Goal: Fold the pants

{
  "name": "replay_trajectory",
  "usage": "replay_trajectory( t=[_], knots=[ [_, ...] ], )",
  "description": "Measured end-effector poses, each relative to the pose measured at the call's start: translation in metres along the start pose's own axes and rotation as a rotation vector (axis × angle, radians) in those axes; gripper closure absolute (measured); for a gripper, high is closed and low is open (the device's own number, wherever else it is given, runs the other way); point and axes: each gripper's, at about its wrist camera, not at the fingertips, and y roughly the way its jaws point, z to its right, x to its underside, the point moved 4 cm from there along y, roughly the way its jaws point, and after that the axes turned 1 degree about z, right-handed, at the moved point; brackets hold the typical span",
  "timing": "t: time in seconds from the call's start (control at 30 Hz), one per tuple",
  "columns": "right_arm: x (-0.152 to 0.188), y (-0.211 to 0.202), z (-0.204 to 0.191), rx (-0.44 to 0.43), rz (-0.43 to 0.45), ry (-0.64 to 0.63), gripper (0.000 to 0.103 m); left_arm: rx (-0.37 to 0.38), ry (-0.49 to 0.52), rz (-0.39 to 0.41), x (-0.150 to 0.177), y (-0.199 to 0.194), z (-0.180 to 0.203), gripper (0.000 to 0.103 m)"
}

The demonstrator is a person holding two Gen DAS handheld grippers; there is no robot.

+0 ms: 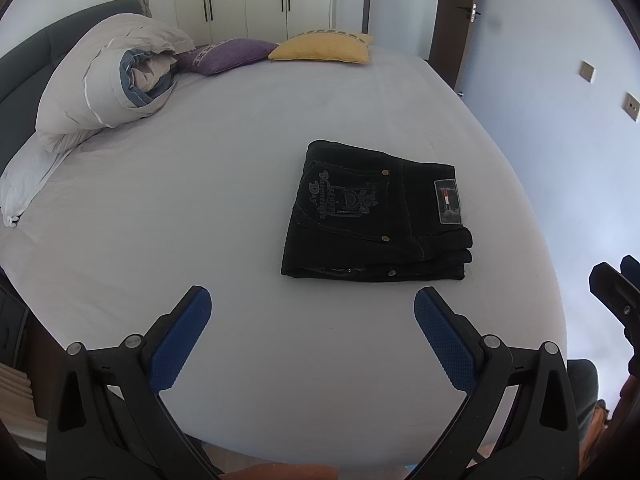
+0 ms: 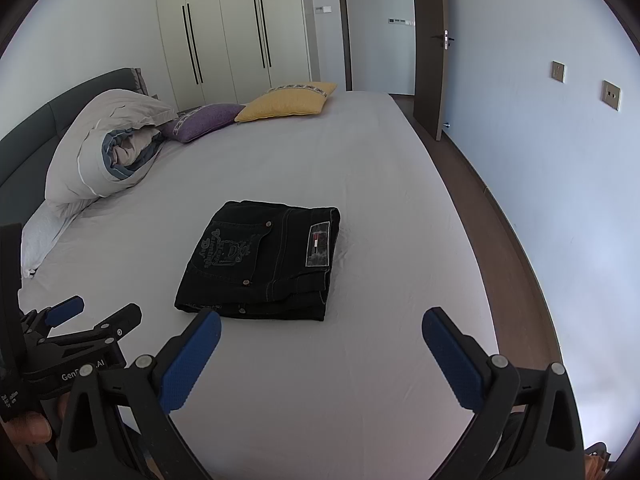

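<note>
Grippers, left gripper (image 1: 312, 304) and right gripper (image 2: 322, 326), hover spread apart, empty, near folded pants (image 1: 376, 212).

Bed (image 2: 360, 380) with folded pants (image 2: 260, 260), pillows (image 2: 288, 102), rolled duvet (image 2: 108, 148)

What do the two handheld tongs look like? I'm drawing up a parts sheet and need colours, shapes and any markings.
Both match. The left tongs and right tongs have black plastic frames with angular, triangular cut-out arms and round silver pivot bolts. Each finger ends in a blue pad with a fine diamond-grid texture. In the right wrist view, the left unit's body shows white lettering starting "Gen"; the rest is partly hidden. No cables or sleeves visible.
</note>
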Motion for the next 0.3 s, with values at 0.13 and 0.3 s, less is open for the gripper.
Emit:
replay_trajectory(
  t=[0.13,0.3],
  knots=[
    [0.0006,0.0007,-0.0002,0.000,-0.003,0.001,0.000,0.003,-0.001,-0.002,-0.0001,0.0008,-0.0016,0.000],
    [0.0026,0.0025,0.0009,0.000,-0.007,0.005,0.000,0.002,0.012,0.008,-0.0004,0.0003,-0.0031,0.000]
  ],
)
